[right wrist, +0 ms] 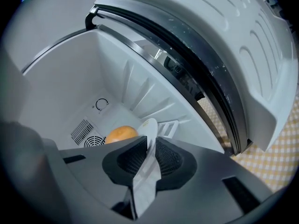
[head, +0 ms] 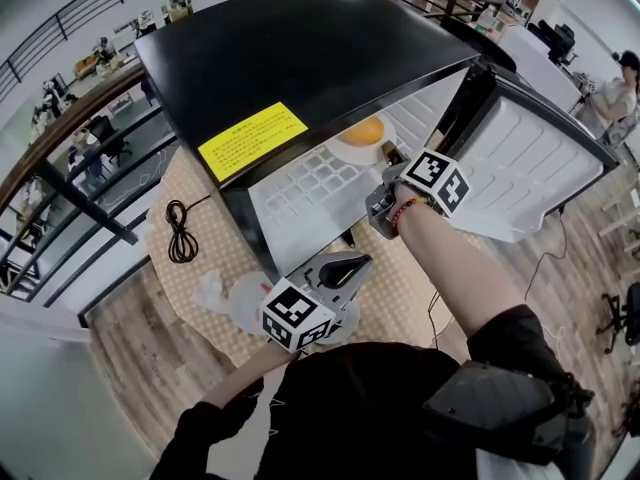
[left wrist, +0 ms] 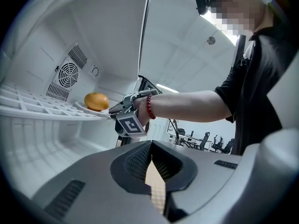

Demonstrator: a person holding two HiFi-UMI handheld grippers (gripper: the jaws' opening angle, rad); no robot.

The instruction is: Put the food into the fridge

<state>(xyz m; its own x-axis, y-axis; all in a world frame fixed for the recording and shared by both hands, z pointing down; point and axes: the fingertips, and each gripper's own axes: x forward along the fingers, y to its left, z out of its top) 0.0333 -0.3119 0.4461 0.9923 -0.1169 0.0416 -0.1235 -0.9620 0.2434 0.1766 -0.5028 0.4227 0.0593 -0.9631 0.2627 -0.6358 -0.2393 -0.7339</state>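
Note:
The black mini fridge (head: 300,58) stands with its door (head: 530,168) swung wide to the right. An orange round food (head: 363,130) lies on a white plate (head: 362,153) resting on the white grid shelf (head: 305,186) inside. My right gripper (head: 392,166) is at the shelf's front, shut on the plate's rim. The right gripper view has the plate (right wrist: 148,133) edge-on between the jaws of my right gripper (right wrist: 148,158), with the food (right wrist: 120,133) behind. My left gripper (head: 345,265) hangs lower, before the fridge, shut and empty. In the left gripper view, my left gripper (left wrist: 152,164) points at the food (left wrist: 96,101).
The fridge sits on a checkered cloth (head: 400,288). A coiled black cable (head: 180,230) lies left of it, with crumpled clear wrap (head: 225,296) near my left gripper. A yellow label (head: 252,140) marks the fridge top. A fan vent (left wrist: 67,73) is in the back wall.

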